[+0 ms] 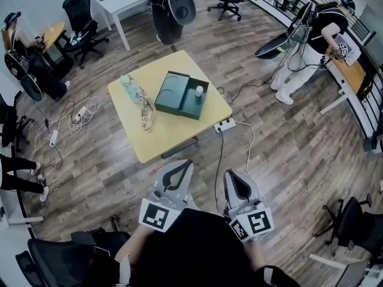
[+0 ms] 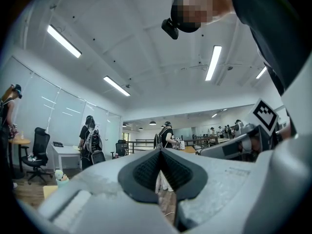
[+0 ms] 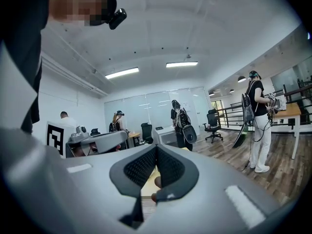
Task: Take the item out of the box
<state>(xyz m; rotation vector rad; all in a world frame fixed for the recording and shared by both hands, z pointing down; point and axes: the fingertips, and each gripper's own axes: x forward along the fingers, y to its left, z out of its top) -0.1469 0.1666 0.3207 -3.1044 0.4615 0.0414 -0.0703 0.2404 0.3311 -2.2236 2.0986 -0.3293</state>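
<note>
A dark green box (image 1: 181, 94) lies open on the square yellow table (image 1: 173, 137), its lid laid flat beside it. A small white item (image 1: 198, 91) stands in the box's right half. My left gripper (image 1: 179, 165) and right gripper (image 1: 234, 175) are held close to the person's body, side by side over the wooden floor, well short of the table's near edge. Both point toward the table. In the left gripper view the left gripper (image 2: 160, 152) is shut with nothing in it. The right gripper (image 3: 156, 149) is likewise shut and empty in the right gripper view.
A pale teal figurine (image 1: 127, 82) and a tangled cord (image 1: 145, 112) lie on the table left of the box. A white power strip (image 1: 225, 125) with its cable rests on the floor by the table's right corner. Office chairs, desks and several people stand around the room.
</note>
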